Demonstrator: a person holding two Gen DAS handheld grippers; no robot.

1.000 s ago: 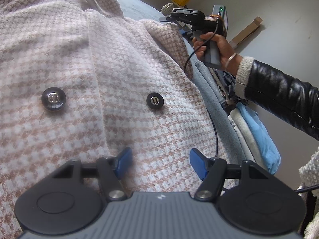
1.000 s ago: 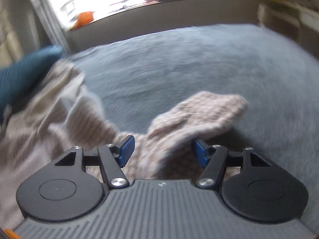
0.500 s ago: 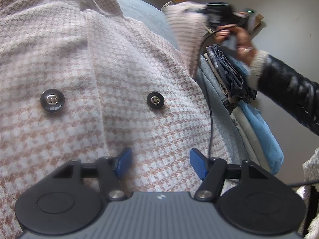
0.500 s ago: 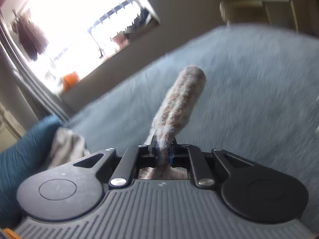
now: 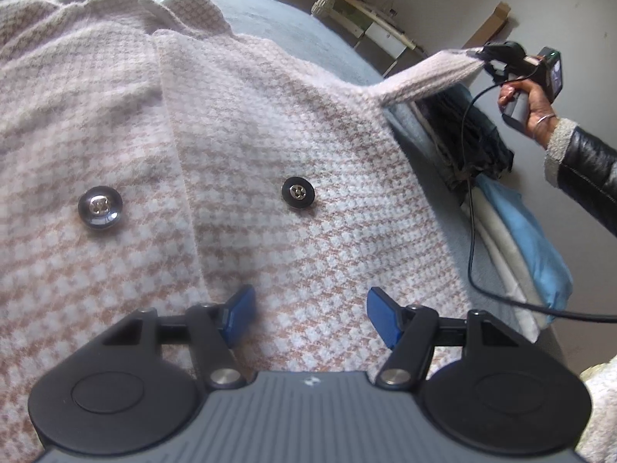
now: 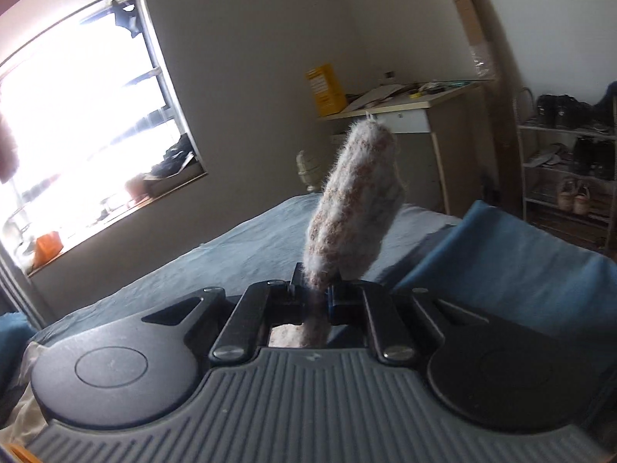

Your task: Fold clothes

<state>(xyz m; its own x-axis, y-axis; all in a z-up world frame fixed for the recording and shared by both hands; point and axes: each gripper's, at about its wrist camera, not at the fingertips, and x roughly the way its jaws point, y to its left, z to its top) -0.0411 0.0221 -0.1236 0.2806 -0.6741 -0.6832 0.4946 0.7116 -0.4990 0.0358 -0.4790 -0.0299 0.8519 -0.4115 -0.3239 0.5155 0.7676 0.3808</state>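
The bed (image 5: 293,19) is carrying the whole job: a grey-blue cover with a pink-and-white checked coat (image 5: 270,146) lying flat across it, front side up, collar pointing toward the far end of the bed. Taking the coat as the landmark, its long axis is running from the collar down toward the left gripper (image 5: 310,314), and 2 dark buttons (image 5: 297,192) are sitting side by side across its middle.

A pile of folded clothes (image 5: 513,208) is lying just off the coat's right edge, at the side of the bed.

The sleeve (image 5: 428,73) is stretching out from the coat's right shoulder, lifted clear of the bed and pointing away from the coat body. So the fold will likely turn on this: the sleeve is lying outward, and it needs to swing back across the coat's front, toward the buttons.

The right gripper (image 6: 314,301) is holding the cuff end of that sleeve, its jaws pressed together on the fabric, so this hand (image 5: 528,104) is the nearer one for the move. The left gripper is hovering over the coat's lower front, just below the right button, with its blue pads (image 5: 381,314) spread apart and nothing between them.
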